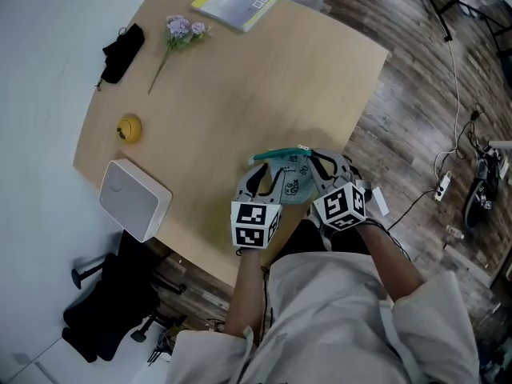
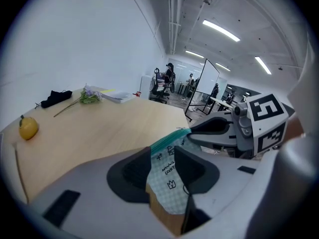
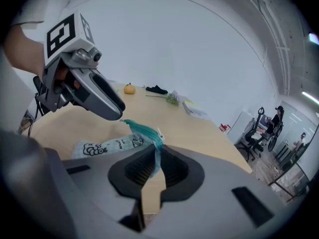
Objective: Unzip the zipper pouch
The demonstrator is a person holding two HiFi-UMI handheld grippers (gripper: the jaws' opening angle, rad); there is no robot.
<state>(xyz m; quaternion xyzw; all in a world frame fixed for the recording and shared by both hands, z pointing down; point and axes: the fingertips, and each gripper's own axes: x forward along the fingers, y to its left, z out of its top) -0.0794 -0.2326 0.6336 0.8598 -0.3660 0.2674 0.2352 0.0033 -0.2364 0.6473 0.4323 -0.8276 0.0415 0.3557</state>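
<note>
The person wears a loose, pale grey-white top (image 1: 336,310) with wide sleeves (image 1: 436,314). The left gripper (image 1: 264,181) and the right gripper (image 1: 324,166) are alike: a smooth, light grey moulded shell (image 2: 75,203) with rounded shoulders, dark rectangular slots (image 3: 251,203) set into it, and black ribbed pads (image 3: 137,168) lining the jaws. Each carries a white cube (image 1: 254,224) printed with black square markers, and a round silvery knob (image 3: 92,56) sits just below the cube.

The pale mint, checked fabric zipper pouch (image 1: 293,179) with black doodle prints stands on edge, its teal zipper (image 3: 141,129) uppermost, at the light wooden counter's (image 1: 240,102) near edge.
</note>
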